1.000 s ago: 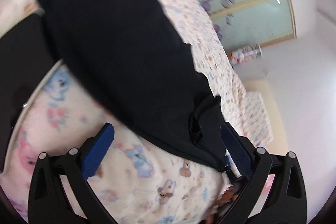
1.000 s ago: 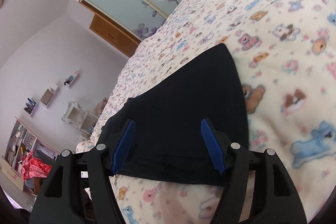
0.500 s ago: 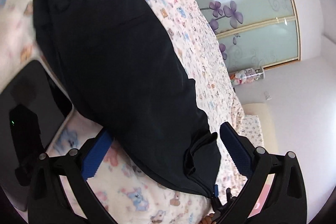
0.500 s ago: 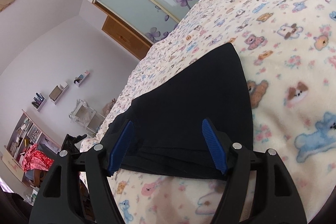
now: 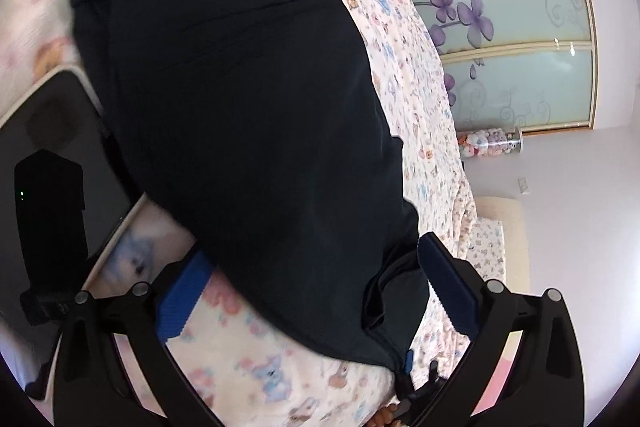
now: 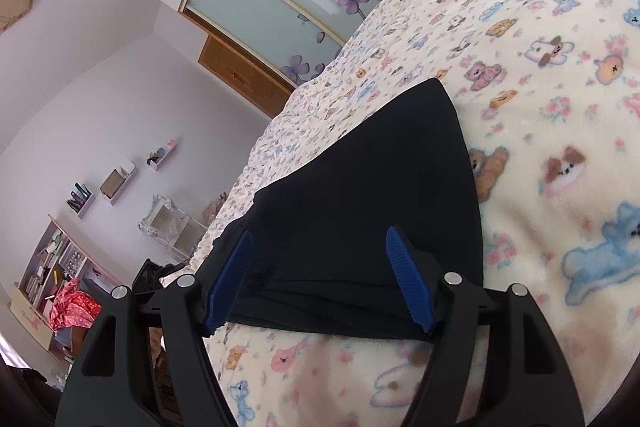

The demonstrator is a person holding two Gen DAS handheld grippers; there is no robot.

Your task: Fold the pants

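While the pants (image 5: 256, 115) lie on the bed (image 6: 560, 75), already doubled into a dark slab, their long axis runs from the near hem end to the far waistband (belt loops show at the far end). Risk, as a judgement: the stacked near edges may slip apart if only the top layer is caught. Left tool (image 5: 316, 291) stands released, straddling the near corner. Right tool (image 6: 320, 279) stands released over the layered edge, pads clear of cloth.
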